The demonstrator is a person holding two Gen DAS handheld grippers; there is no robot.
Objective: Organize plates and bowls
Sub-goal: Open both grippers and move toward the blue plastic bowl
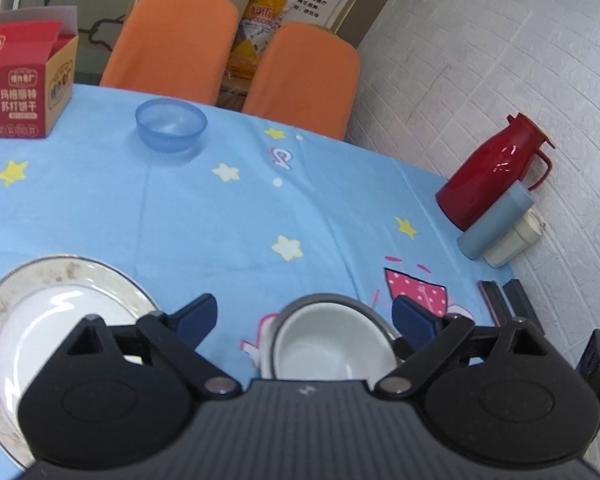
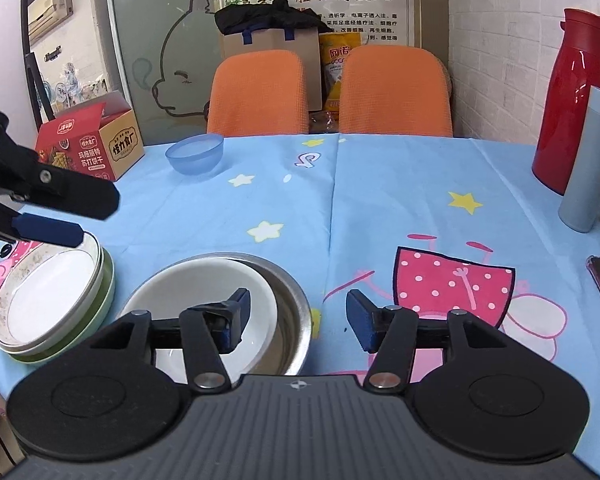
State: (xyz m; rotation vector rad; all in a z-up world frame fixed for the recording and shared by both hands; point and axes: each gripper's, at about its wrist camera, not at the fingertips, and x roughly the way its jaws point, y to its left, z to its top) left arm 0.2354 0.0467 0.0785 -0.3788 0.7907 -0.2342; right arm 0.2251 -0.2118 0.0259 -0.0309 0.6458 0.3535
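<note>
perhaps a clinic break room: wall poster (image 2: 316, 8), clothed table (image 2: 380, 208), orange chairs (image 2: 260, 92).

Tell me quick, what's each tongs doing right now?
Left tongs: open, holding nothing.
Right tongs: open, holding nothing.
</note>
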